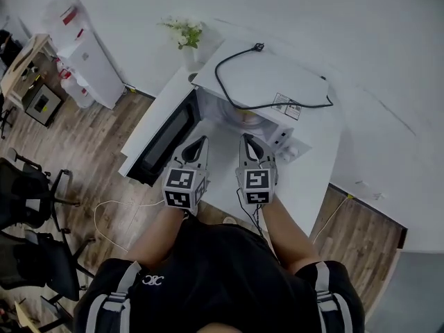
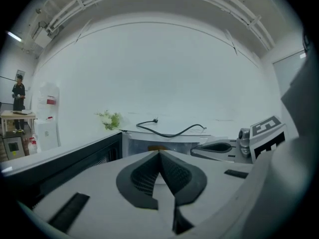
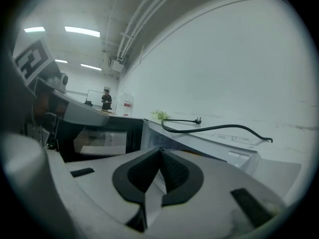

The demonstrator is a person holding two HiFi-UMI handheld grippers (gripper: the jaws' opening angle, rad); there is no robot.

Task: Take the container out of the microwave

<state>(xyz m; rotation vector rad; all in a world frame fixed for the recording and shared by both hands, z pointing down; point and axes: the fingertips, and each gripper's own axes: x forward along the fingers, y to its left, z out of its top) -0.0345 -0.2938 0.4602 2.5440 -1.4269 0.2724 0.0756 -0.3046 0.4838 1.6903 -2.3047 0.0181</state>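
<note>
The left tool (image 1: 201,141) and right tool (image 1: 248,139) hover side by side just short of the open microwave (image 1: 263,75). Each has its jaws together on nothing. They should open before going in, probably wide enough to take the container's rim. The door (image 1: 163,141) stands swung out to the left, clear of the way in. The container (image 1: 243,116) sits inside the cavity. Best to enter level, grip both sides, and draw it straight out over the bench (image 1: 312,179).
</note>
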